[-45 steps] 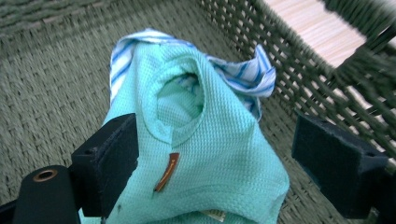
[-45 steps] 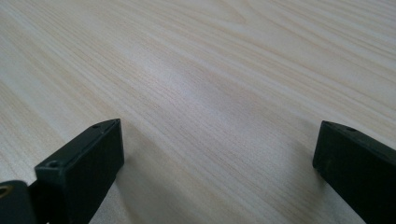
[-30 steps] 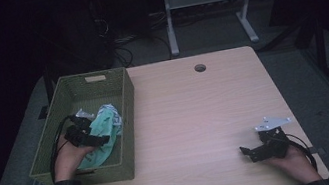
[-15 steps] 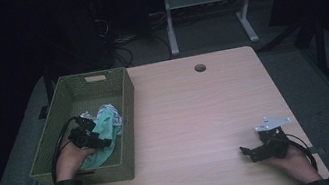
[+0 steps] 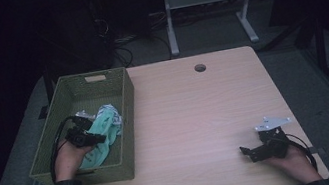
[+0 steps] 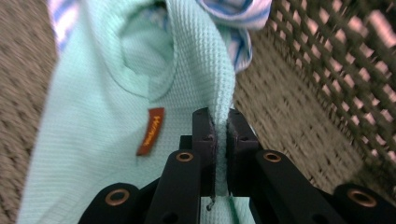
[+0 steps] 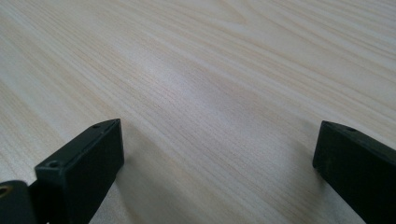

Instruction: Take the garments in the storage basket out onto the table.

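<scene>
A mint green waffle-knit cloth (image 5: 103,133) lies bunched in the green woven basket (image 5: 94,79) at the table's left. My left gripper (image 5: 98,138) is inside the basket, shut on a fold of that cloth (image 6: 93,93); an orange label (image 6: 150,131) shows beside the pinched fold, and a blue-and-white striped cloth (image 6: 233,11) lies beyond it. My right gripper (image 5: 247,152) rests low over the bare table near the front right corner, open, with only wood (image 7: 210,93) between its jaws.
The light wooden table (image 5: 197,117) has a round cable hole (image 5: 200,68) near its far edge. A metal stand and cables sit on the dark floor behind the table. The basket's woven wall (image 6: 327,70) stands close to the left gripper.
The left gripper has shifted slightly toward the near side of the basket with the cloth pinched in it. The right gripper has not moved.
</scene>
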The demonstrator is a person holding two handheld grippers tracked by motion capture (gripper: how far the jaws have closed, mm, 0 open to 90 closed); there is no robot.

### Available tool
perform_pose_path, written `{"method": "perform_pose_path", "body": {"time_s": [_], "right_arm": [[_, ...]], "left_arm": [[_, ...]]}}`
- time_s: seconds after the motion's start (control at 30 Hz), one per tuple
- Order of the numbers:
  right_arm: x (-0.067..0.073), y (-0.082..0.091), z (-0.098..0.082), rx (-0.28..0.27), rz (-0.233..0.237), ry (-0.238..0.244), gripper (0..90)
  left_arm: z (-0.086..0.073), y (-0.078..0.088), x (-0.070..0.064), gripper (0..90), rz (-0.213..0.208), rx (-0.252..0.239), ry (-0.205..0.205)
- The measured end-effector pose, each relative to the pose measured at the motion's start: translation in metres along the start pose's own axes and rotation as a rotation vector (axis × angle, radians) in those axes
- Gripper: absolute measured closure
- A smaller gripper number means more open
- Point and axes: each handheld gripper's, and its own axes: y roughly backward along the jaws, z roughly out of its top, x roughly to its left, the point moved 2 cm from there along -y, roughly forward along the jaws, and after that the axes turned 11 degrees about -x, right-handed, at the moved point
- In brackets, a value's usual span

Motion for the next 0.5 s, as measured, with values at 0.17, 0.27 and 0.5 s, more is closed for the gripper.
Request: {"method": "perform_pose_path", "body": {"time_s": [0.17, 0.27, 0.5], "right_arm": [[0.000, 0.000, 0.000, 0.000, 0.000, -0.001, 1.4], [0.000, 0.000, 0.000, 0.000, 0.000, -0.001, 1.4], [0.000, 0.000, 0.000, 0.000, 0.000, -0.001, 1.4]], "left_arm": [[0.004, 0.014, 0.003, 84.1, -0.001, -0.112, 0.023], [0.006, 0.023, 0.006, 84.4, -0.004, -0.183, 0.037], [0.009, 0.042, 0.010, 85.3, 0.005, -0.307, 0.067]]}}
